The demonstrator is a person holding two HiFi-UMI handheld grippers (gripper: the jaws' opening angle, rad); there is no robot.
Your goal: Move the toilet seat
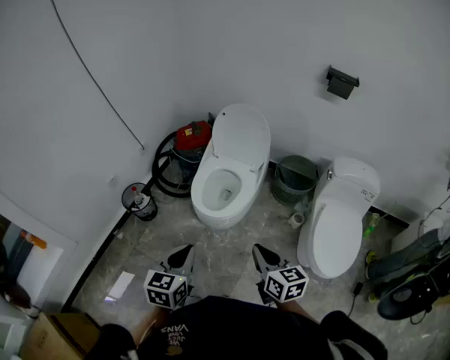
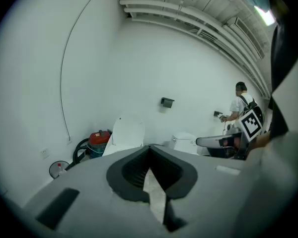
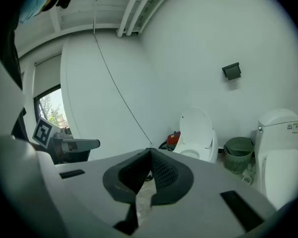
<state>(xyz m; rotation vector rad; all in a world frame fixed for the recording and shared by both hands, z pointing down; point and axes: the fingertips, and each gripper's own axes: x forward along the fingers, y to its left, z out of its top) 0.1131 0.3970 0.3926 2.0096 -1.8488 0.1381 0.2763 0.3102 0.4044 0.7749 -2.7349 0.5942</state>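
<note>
Two white toilets stand against the far wall. The left toilet (image 1: 223,186) has its lid (image 1: 242,137) raised against the wall, and its bowl lies open. On the right toilet (image 1: 336,231) the lid is down. My left gripper (image 1: 181,256) and right gripper (image 1: 265,258) hover side by side over the floor, well short of both toilets, each shut with nothing between the jaws. The left gripper view shows the raised lid (image 2: 127,133) beyond its shut jaws (image 2: 150,148). From the right gripper (image 3: 150,151) I see the open toilet (image 3: 197,133) and the closed one (image 3: 283,157).
A red vacuum (image 1: 193,136) with a coiled black hose sits left of the open toilet. A green basket (image 1: 295,177) stands between the toilets, and a round stand with a bottle (image 1: 139,199) is by the left wall. Dark equipment (image 1: 412,276) crowds the right side. A person (image 2: 241,105) stands far off.
</note>
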